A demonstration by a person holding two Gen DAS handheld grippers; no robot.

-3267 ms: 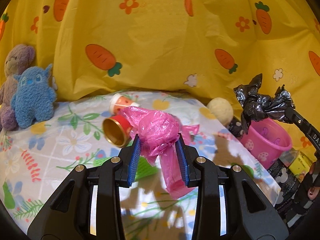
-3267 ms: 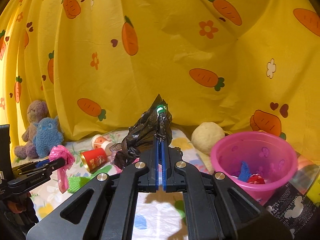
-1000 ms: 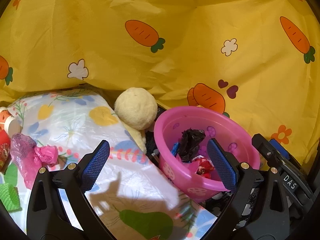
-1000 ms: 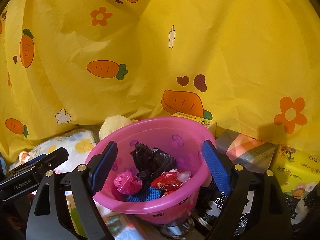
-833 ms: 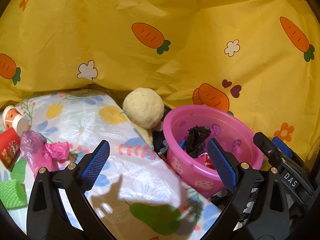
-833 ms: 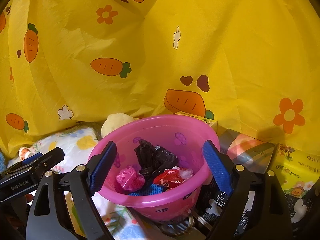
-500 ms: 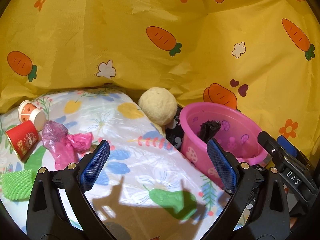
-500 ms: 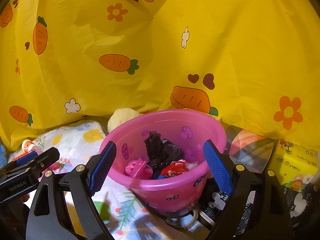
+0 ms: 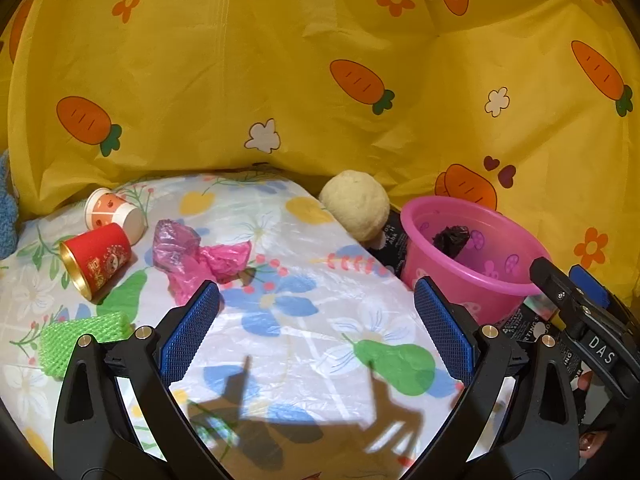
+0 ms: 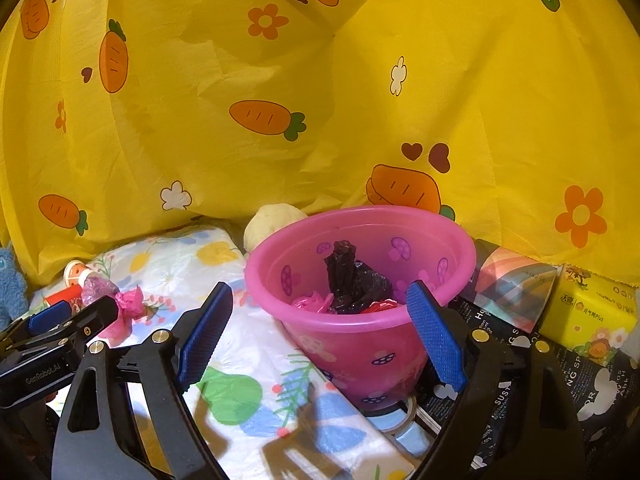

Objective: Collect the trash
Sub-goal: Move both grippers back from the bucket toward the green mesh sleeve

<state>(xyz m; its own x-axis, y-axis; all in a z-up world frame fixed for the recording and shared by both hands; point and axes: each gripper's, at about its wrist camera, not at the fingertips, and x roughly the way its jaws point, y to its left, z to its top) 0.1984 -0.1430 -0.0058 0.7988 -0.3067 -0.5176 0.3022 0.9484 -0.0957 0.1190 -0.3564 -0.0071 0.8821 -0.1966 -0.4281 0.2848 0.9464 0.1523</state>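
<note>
My left gripper (image 9: 316, 320) is open and empty above the flowered sheet. Ahead on its left lie a crumpled pink plastic bag (image 9: 200, 256), a red cup (image 9: 96, 260) on its side, a white and orange cup (image 9: 114, 210) and a green foam net (image 9: 84, 336). The pink bucket (image 9: 472, 280) stands to the right with a black bag (image 9: 450, 240) inside. My right gripper (image 10: 320, 320) is open and empty just in front of the bucket (image 10: 360, 344), which holds the black bag (image 10: 352, 280) and pink and red scraps (image 10: 312, 302).
A cream ball (image 9: 356, 204) rests behind the bucket against the yellow carrot-print cloth (image 9: 320, 80). A rainbow box (image 10: 508, 284) and a yellow tissue pack (image 10: 592, 312) sit right of the bucket. A blue plush toy (image 10: 8, 280) is at the far left.
The black bag that my right gripper held is now in the bucket, and both grippers are open. Both have drawn back from the bucket; the left view has swung left toward the cups.
</note>
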